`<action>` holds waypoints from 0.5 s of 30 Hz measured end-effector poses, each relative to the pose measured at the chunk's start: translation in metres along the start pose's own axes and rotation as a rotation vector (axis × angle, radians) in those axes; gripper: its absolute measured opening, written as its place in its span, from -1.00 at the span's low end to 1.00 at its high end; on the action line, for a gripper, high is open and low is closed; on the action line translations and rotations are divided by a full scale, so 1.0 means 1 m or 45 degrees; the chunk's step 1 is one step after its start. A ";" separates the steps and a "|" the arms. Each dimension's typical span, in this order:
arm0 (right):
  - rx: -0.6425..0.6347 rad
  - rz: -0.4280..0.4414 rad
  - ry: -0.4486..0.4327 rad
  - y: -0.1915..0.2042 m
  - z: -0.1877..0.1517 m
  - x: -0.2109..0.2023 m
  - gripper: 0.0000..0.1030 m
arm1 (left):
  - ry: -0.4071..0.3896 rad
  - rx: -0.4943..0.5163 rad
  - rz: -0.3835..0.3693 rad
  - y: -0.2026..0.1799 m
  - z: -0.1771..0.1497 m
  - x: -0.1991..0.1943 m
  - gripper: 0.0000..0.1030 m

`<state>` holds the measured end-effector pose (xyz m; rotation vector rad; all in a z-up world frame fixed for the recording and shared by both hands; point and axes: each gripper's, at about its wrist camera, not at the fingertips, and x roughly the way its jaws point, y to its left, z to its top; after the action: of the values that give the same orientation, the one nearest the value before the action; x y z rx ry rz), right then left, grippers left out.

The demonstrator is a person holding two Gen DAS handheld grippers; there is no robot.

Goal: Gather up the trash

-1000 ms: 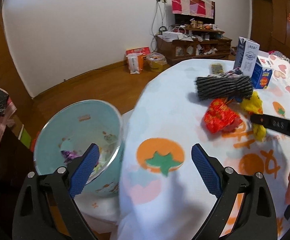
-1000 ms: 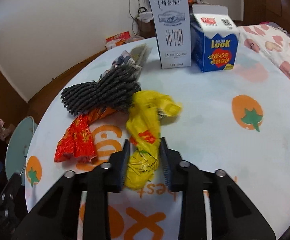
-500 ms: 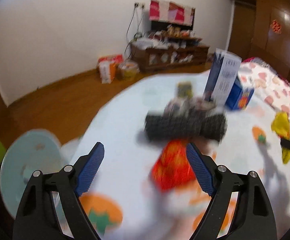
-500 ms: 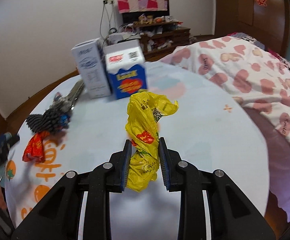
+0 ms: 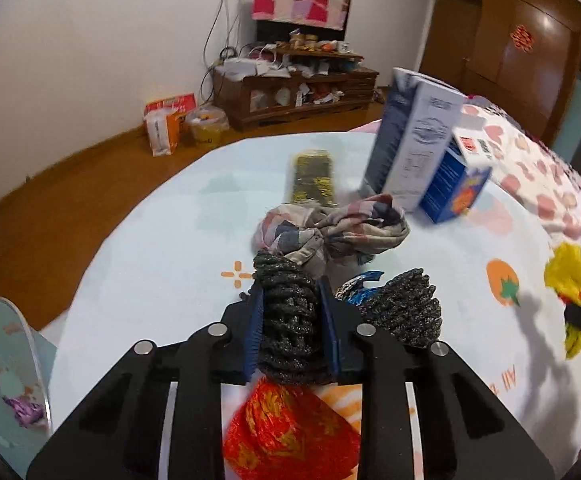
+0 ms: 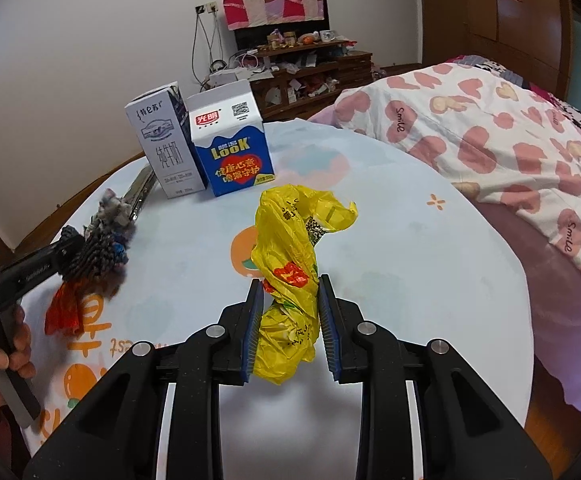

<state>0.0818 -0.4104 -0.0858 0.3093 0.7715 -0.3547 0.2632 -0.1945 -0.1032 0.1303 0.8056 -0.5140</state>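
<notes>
- Bench [image 5: 162,240]: round, under a printed cloth, carrying all trash not yet lifted. Risk: the cloth may drag with a snagged item and upset the things standing on it.
- Bin [image 5: 6,368]: pale blue, off the bench edge beside the left gripper. Risk: a release short of its rim drops trash on the floor.
- Cartons [image 6: 198,148]: two, upright, touching. Risk: a sideways sweep could topple them.
- Dark wrapper [image 5: 290,340]: left gripper [image 5: 290,336], jaws clamped on one crinkled lobe; the other lobe hangs free. Risk: it may catch the checked cloth [image 5: 330,232] or the red wrapper [image 5: 290,436] beneath.
- Yellow bag [image 6: 290,280]: right gripper [image 6: 290,328], jaws clamped on its lower part, held off the bench. Risk: slick film, top-heavy, may slip out.
</notes>
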 end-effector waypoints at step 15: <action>-0.026 0.029 -0.034 0.021 -0.030 -0.038 -0.45 | -0.227 0.016 0.243 0.002 -0.035 -0.134 -0.52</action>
<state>0.0467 -0.3723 -0.0762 0.2935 0.7444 -0.3287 0.1642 -0.1302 -0.0315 0.1688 0.6084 -0.3453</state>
